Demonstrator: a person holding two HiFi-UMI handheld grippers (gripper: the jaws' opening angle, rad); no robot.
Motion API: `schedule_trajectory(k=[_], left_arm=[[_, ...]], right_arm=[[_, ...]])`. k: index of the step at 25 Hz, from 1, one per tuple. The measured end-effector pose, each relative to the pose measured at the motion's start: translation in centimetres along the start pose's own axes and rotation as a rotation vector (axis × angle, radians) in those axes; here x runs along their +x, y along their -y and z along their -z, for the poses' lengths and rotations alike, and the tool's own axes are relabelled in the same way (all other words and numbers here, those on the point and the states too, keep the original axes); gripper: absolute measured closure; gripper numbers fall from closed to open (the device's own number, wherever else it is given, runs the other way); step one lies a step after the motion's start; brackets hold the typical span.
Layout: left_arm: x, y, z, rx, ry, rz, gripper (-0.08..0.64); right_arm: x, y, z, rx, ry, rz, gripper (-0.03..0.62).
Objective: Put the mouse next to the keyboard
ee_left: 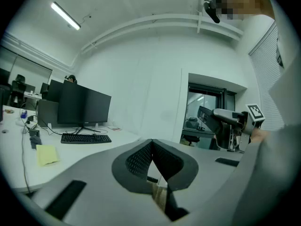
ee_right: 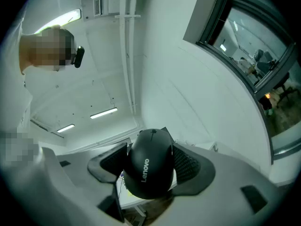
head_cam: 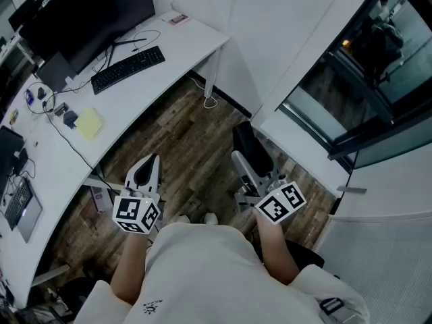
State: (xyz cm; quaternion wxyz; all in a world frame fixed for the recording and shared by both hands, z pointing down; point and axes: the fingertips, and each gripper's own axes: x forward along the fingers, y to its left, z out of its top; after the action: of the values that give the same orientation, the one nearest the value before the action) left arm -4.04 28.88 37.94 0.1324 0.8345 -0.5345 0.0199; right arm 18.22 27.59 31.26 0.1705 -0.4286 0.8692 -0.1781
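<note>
A black Lenovo mouse point(ee_right: 149, 166) sits clamped between the ribbed pads of my right gripper point(ee_right: 151, 147). That gripper point(head_cam: 247, 155) hangs above the wood floor, to the right of the desk, tipped slightly up. My left gripper point(head_cam: 147, 170) is level with it near the desk's front edge, and its pads point(ee_left: 141, 159) meet at the tip with nothing between them. The black keyboard point(head_cam: 128, 68) lies on the white desk point(head_cam: 189, 42) in front of a dark monitor point(head_cam: 88, 15). The keyboard point(ee_left: 86, 138) also shows far off in the left gripper view.
A yellow note pad point(head_cam: 89, 123), cables and small items lie on the desk left of the keyboard. A laptop point(head_cam: 17, 204) sits at the far left. A glass partition point(head_cam: 364, 79) and a white ledge run along the right. A card point(head_cam: 177, 19) lies at the desk's far end.
</note>
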Motion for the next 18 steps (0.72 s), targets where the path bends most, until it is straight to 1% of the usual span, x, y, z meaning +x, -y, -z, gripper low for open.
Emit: schedule_trajectory(k=[6, 18], left_arm=[[-0.3, -0.1, -0.1, -0.001, 0.006, 0.010, 0.549], [-2.6, -1.6, -0.1, -0.001, 0.014, 0.019, 0.549]], right_arm=[[-0.1, -0.5, 0.2, -0.006, 0.002, 0.006, 0.281], [0.2, -3.5, 1.0, -0.037, 0.012, 0.002, 0.281]])
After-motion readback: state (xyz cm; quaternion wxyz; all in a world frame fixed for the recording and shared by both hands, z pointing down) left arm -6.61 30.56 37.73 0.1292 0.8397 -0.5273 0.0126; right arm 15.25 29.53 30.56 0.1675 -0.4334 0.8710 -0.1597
